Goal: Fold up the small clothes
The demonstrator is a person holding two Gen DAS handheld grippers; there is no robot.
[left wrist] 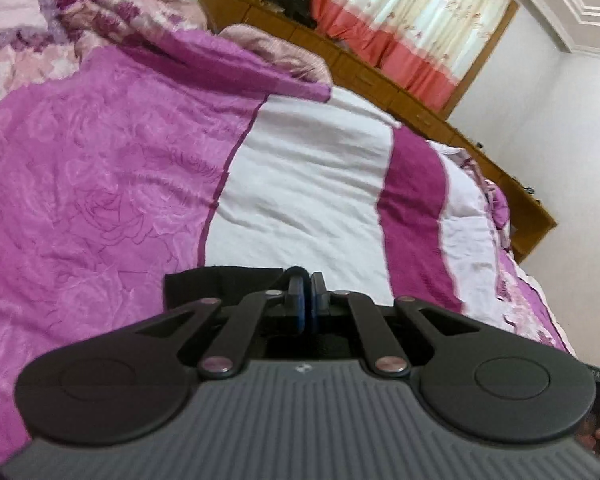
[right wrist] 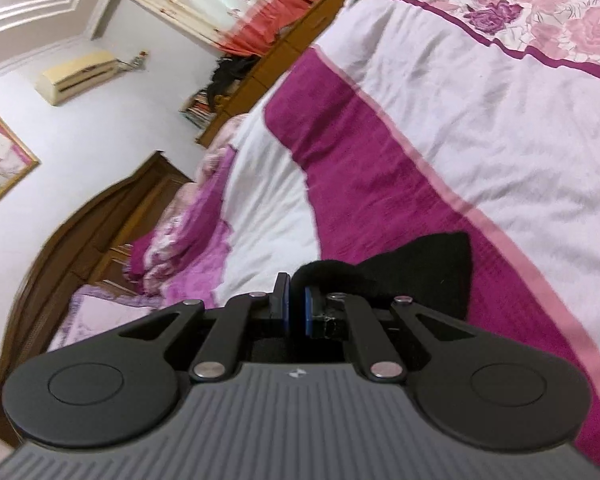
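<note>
My left tongs [left wrist: 304,280] are clenched on an edge of a small black garment [left wrist: 220,280], which spreads out to the left of the pads, above the pink and white bedspread [left wrist: 300,184]. My right tongs [right wrist: 297,286] are clenched on another part of the black garment [right wrist: 427,272]; it curls over the tips and hangs to the right, over the bedspread's [right wrist: 499,128] magenta stripe.

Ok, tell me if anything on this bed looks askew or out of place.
The quilt is bunched in a rumpled heap near the headboard rather than spread flat. Otherwise nothing odd: each hand-held gripper pinches the black garment.
</note>
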